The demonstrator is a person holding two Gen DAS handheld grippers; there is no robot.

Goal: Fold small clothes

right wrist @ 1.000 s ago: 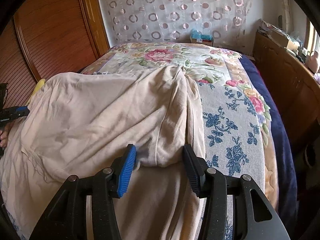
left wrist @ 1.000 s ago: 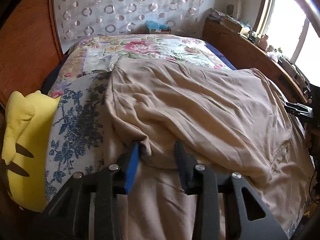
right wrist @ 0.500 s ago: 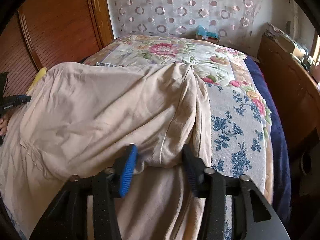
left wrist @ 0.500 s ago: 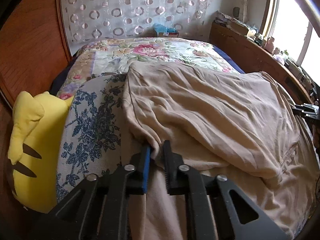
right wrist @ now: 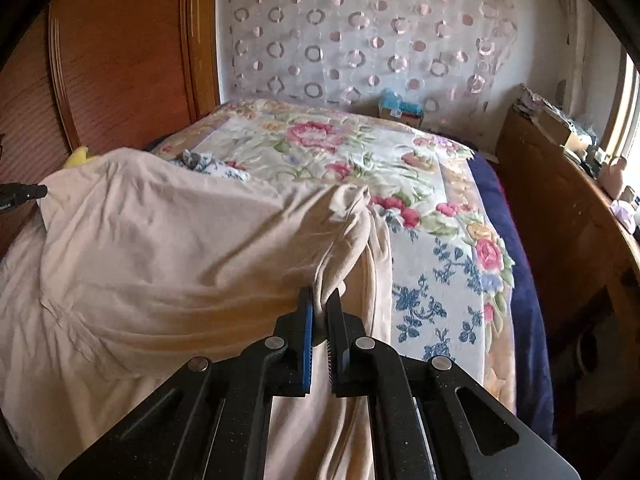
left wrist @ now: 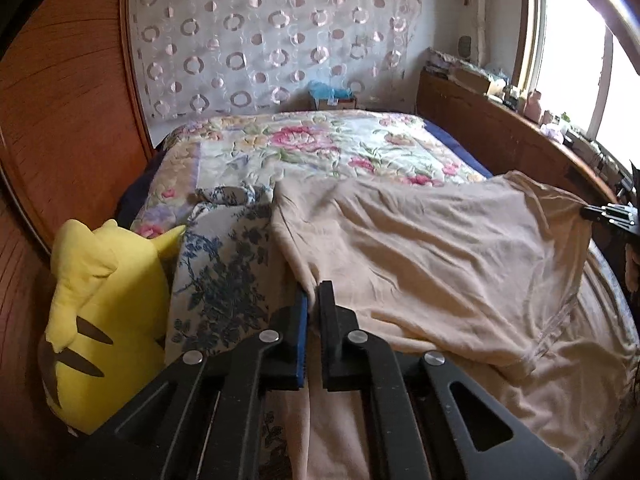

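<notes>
A beige garment (left wrist: pixel 420 264) lies spread across the bed, its far part doubled over the near part. My left gripper (left wrist: pixel 313 294) is shut on the garment's left folded corner, which is lifted off the bed. In the right wrist view the same beige garment (right wrist: pixel 180 248) stretches to the left, and my right gripper (right wrist: pixel 320 300) is shut on its bunched right corner, also raised. Each gripper's tip shows at the edge of the other's view: the right gripper (left wrist: pixel 608 214) and the left gripper (right wrist: pixel 24 192). The cloth hangs taut between them.
A floral quilt (left wrist: pixel 304 148) covers the bed beyond the garment. A yellow plush toy (left wrist: pixel 96 312) sits at the bed's left edge against a wooden wardrobe (right wrist: pixel 120 48). A wooden ledge with clutter (left wrist: pixel 520 120) runs along the right under the window. A small box (right wrist: pixel 400 108) sits at the headboard.
Both grippers closed from open onto the folded corners of the garment and rose, lifting the fold's edge off the bed. The cloth between them pulled straighter.
</notes>
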